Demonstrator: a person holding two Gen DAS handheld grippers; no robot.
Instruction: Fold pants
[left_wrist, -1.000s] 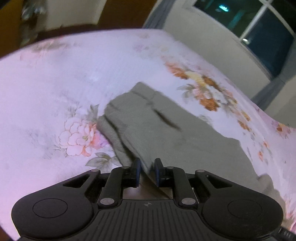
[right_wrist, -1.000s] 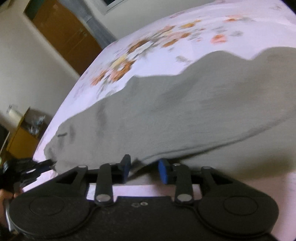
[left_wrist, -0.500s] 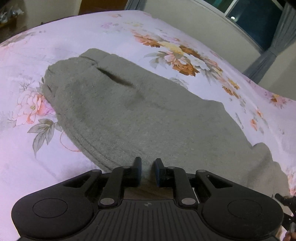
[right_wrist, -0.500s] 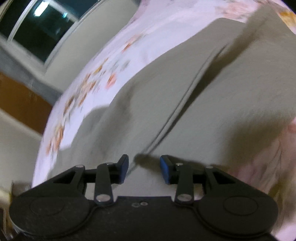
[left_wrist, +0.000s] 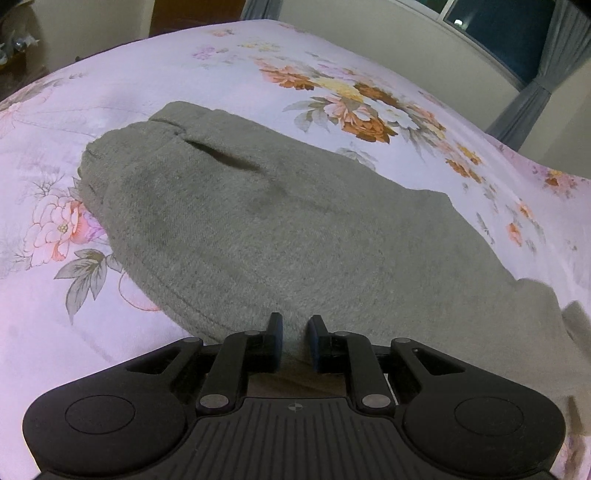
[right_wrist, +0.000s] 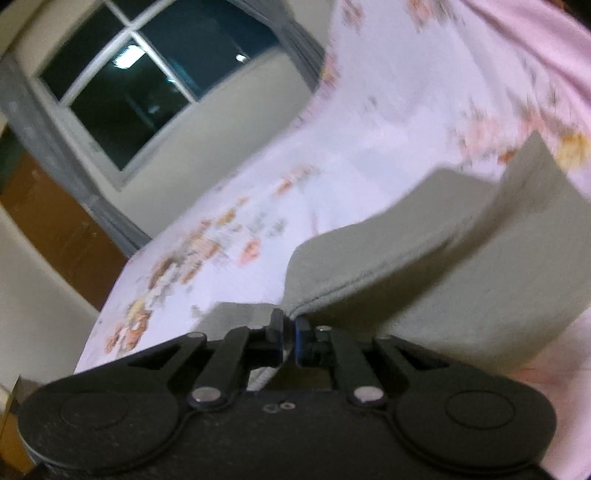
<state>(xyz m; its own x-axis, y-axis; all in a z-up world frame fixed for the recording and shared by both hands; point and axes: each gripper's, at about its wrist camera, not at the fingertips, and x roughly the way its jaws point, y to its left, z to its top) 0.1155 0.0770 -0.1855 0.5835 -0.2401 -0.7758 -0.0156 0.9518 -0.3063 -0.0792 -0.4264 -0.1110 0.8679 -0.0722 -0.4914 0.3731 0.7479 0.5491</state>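
Observation:
Grey fleece pants lie on a floral bed sheet, waistband and pocket slit at the far left. My left gripper sits at their near edge, shut on a ridge of grey cloth that runs between its pads. In the right wrist view the pants rise off the bed in a raised fold. My right gripper is closing its jaws on the seamed edge of that fold, and the pads pinch the cloth. The picture there is blurred.
The bed sheet stretches wide around the pants. A wall with a dark window and grey curtains runs behind the bed. A brown door stands at the left.
The left gripper moved over the pants, then held still, shut on cloth. The right gripper swung along the pants to a fold edge and closed from open onto it, lifting it.

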